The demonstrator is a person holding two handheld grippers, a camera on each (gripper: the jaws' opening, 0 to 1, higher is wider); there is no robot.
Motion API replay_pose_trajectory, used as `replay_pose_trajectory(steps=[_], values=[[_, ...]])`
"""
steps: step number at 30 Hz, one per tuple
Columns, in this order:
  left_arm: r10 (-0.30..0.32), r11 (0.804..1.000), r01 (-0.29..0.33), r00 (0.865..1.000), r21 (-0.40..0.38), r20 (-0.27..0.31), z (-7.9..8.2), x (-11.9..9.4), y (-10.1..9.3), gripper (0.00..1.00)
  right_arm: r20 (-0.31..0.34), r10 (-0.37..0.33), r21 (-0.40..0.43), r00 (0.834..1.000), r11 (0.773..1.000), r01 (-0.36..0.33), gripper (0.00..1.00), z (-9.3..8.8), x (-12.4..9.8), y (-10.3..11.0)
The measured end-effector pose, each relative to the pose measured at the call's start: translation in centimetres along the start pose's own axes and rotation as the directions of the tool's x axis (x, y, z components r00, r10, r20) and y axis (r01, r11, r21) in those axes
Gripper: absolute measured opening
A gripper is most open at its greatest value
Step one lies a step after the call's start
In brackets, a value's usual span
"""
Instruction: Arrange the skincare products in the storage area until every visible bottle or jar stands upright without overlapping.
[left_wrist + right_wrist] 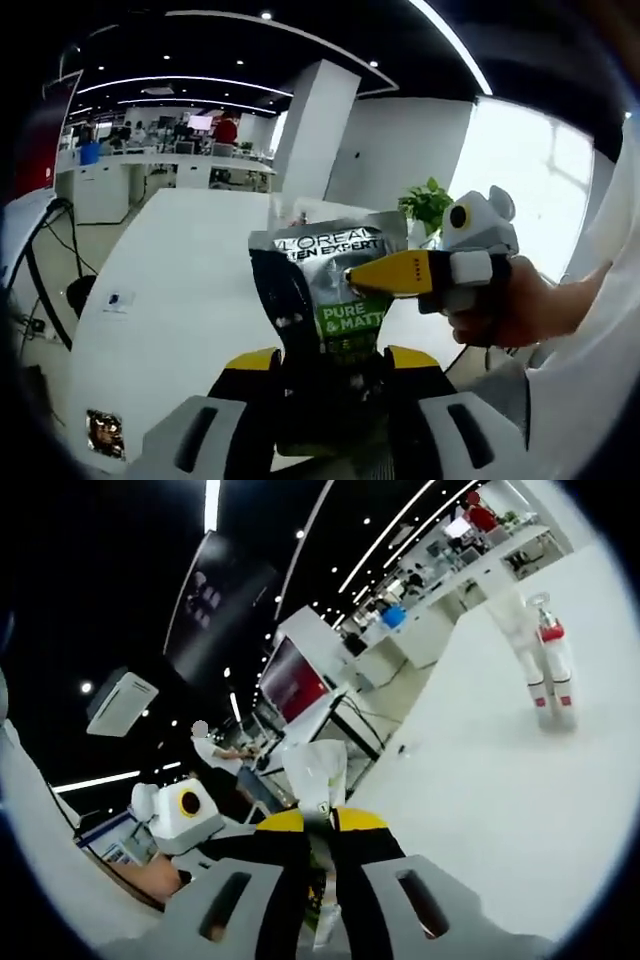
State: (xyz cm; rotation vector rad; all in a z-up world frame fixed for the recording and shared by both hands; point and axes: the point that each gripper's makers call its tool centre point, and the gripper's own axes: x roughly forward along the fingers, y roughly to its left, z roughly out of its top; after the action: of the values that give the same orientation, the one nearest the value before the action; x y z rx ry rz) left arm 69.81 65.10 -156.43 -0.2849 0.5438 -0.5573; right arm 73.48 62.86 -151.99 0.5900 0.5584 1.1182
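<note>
A dark and silver L'Oreal Men Expert tube (330, 290) with a green "Pure & Matte" band stands upright between the yellow-tipped jaws of my left gripper (330, 360), which is shut on its lower end. My right gripper (362, 275) reaches in from the right, held by a hand (510, 310), one yellow finger lying across the tube's front. In the right gripper view my right gripper (320, 822) has its jaws nearly together on the tube's pale edge (316, 770). Two white bottles with red tops (550, 670) stand upright far off on the white table (480, 780).
The white table (190, 290) stretches away to a white pillar (315, 130) and a green plant (428, 205). A small shiny packet (105, 432) lies near the table's left edge, beside hanging cables (50, 260). Desks and people are far behind.
</note>
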Motion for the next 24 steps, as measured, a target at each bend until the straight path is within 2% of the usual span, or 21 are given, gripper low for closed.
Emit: replay_pose_trajectory(steps=[4,8,11,15,18,21,24], values=[[-0.003,0.999,0.004,1.000,-0.035,0.018,0.2,-0.5,0.9,0.53,0.014,0.024,0.007,1.000,1.000,-0.024,0.05,1.1,-0.1,0.0],[-0.031,0.995,0.038,0.997,-0.089,0.070,1.2,-0.8,1.1,0.60,0.023,0.054,-0.003,0.998,0.999,-0.054,0.05,2.1,-0.2,0.3],[-0.072,0.987,0.085,0.992,-0.136,0.104,1.9,-1.0,1.1,0.65,0.021,0.085,0.004,0.996,0.996,-0.086,0.05,2.5,-0.4,0.7],[-0.170,0.955,0.199,0.975,-0.222,0.145,2.7,-1.0,0.1,0.68,0.009,0.140,0.009,0.990,0.990,-0.140,0.05,2.8,-0.8,1.4],[-0.249,0.901,0.304,0.947,-0.309,0.203,3.4,-1.3,-1.0,0.66,0.003,0.184,0.007,0.983,0.983,-0.184,0.05,2.7,-1.0,2.1],[-0.304,0.868,0.363,0.928,-0.339,0.217,3.3,-1.6,-1.9,0.57,-0.008,0.238,0.031,0.971,0.971,-0.237,0.05,2.5,-1.2,3.0],[-0.337,0.846,0.397,0.915,-0.355,0.221,3.1,-1.7,-2.7,0.46,-0.027,0.270,0.049,0.962,0.962,-0.269,0.05,2.2,-1.2,3.5]])
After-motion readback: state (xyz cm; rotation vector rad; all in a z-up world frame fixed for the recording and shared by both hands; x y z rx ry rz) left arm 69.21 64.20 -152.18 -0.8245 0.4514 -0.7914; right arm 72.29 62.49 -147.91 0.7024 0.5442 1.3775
